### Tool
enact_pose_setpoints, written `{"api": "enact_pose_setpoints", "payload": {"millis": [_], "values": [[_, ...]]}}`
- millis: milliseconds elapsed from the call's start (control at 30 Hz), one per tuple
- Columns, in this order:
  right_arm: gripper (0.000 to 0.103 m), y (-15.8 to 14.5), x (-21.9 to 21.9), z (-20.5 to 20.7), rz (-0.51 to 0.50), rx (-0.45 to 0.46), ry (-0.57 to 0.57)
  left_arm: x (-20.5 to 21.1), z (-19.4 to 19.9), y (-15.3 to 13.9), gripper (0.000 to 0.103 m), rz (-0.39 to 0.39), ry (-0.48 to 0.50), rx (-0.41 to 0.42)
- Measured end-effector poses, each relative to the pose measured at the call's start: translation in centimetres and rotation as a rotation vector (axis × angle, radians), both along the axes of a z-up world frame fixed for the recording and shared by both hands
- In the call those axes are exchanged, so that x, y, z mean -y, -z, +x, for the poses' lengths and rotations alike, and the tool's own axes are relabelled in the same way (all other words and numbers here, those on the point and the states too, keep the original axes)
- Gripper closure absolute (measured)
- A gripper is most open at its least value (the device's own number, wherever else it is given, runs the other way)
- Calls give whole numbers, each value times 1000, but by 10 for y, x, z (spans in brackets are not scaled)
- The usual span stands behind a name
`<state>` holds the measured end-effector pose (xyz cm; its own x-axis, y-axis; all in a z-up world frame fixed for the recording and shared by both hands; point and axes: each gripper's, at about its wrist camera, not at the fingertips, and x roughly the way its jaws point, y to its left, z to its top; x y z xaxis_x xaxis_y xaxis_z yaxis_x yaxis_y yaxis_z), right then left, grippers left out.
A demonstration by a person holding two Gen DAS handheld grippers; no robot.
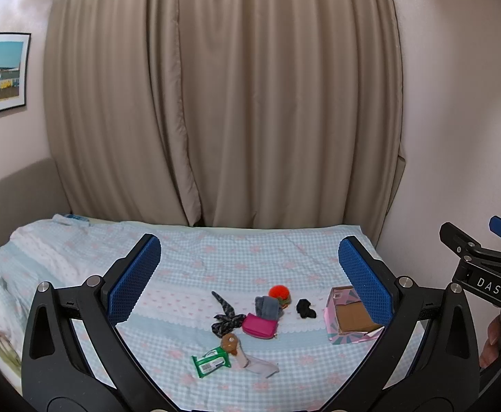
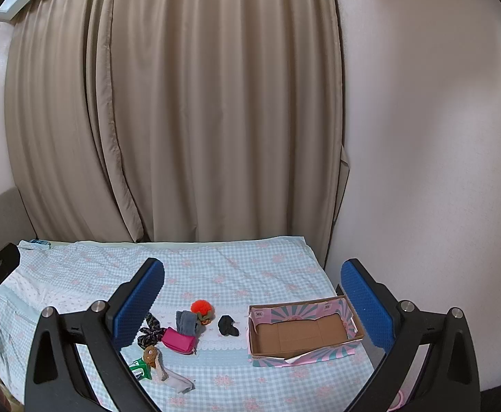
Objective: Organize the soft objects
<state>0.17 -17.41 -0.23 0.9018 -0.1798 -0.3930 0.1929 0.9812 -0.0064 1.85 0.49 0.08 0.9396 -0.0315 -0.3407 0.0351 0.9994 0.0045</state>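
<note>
Both grippers are hovering above the bed right now: the left gripper (image 1: 249, 274) is holding its 2 blue-padded fingers (image 1: 134, 279) spread wide with nothing between them, and the right gripper (image 2: 252, 297) is doing the same, its blue pads (image 2: 363, 304) splayed apart and carrying nothing. Down on the blue-and-white checked bedspread with pink flowers (image 2: 236, 274) the soft things are sitting in a loose cluster. A fluffy orange pom-pom (image 2: 200, 307) is resting at the far side, touching a folded grey cloth (image 2: 187, 322), which is leaning against a bright pink zip pouch (image 2: 179, 340). Just beside the pouch a dark patterned scrunchie with long tails (image 1: 225, 316) is sprawling, and nearer the cameras a small brown plush toy (image 1: 230, 341) is lying on a pale grey sock (image 1: 260, 365), with a green wipes packet (image 1: 211, 362) touching it. A crumpled black sock (image 2: 227, 325) is lying alone between the cluster and an open cardboard box with pink and teal sunburst sides (image 2: 350, 312), its brown floor showing bare. Beige curtains (image 2: 199, 103) are hanging behind the bed.
</note>
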Motion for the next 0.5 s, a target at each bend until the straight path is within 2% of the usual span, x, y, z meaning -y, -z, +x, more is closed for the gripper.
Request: {"api": "enact_pose_setpoints", "payload": {"millis": [500], "values": [[0,-1,5,1,10,-15,-22,0,2,-1,0,1,-18,-8]]}}
